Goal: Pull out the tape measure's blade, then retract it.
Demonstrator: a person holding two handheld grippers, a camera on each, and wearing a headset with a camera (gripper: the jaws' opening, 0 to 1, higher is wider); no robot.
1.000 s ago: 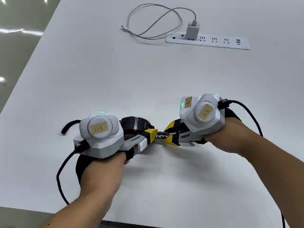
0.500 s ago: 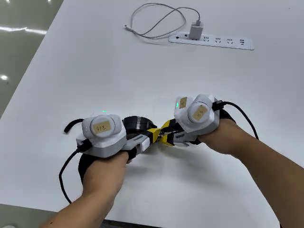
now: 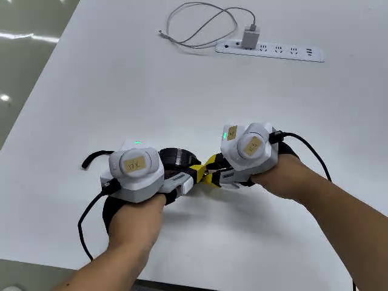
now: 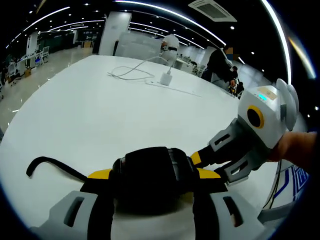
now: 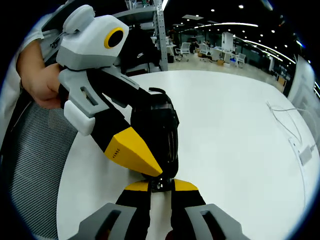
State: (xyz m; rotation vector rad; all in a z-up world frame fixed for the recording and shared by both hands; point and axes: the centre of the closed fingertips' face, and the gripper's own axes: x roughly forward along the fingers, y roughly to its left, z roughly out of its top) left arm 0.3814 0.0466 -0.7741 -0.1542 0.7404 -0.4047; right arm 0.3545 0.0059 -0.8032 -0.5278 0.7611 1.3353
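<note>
**Left gripper** [image 4: 152, 175]: the jaws are clamped on the tape measure [image 5: 160, 127], and its black case fills the gap between them. Its wrist strap [image 4: 50, 164] trails out beside one jaw onto the table [image 3: 121, 91].

**Right gripper** [image 3: 211, 173]: the jaws are nearly together and pinch the end hook [image 5: 161, 184] at their yellow tips. The case lies just ahead of them. We see no length of blade drawn between hook and case, so we judge the pull to be at its start.

**Recommendations**
- We advise drawing the right gripper straight back along its own jaw line, away from the case mouth, so the blade leaves flat and does not kink.
- The pinch is shallow, at the very tips, so a slow, even pull lowers the risk of the hook slipping free.
- The left jaws should hold the case against turning.
- For retraction, we would feed the blade back under control rather than let it snap in.
</note>
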